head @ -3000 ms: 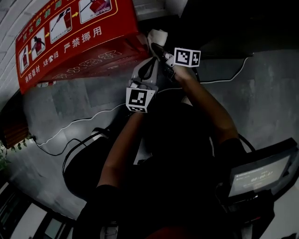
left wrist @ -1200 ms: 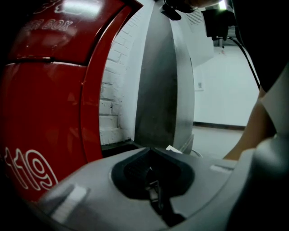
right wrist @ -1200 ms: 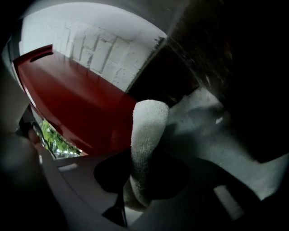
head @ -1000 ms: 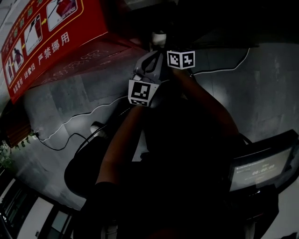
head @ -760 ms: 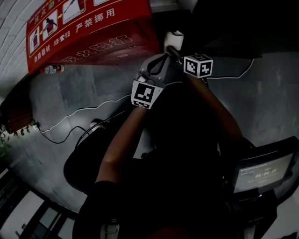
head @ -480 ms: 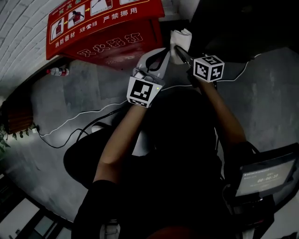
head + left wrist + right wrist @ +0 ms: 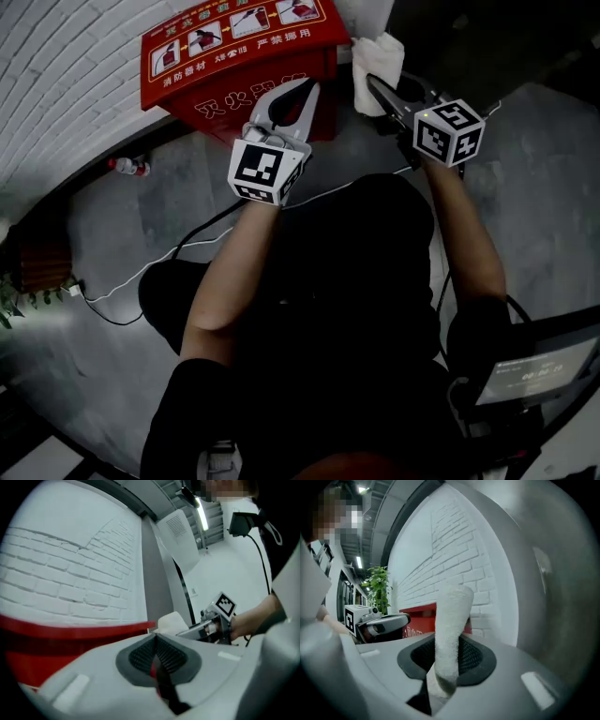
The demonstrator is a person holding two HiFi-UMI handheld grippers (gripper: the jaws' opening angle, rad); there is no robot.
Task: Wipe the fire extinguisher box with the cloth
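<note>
Cloth, a white roll, stands clamped in the right gripper, long axis pointing toward the brick wall, just off the right edge of the fire extinguisher box. Left gripper, jaws together and empty, hovers at the box's front edge; open floor lies before it.

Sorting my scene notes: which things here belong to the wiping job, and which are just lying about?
Job: fire extinguisher box, white cloth, right tool clamping it.
Lying about: bottle, white cable, plant, screen.
</note>
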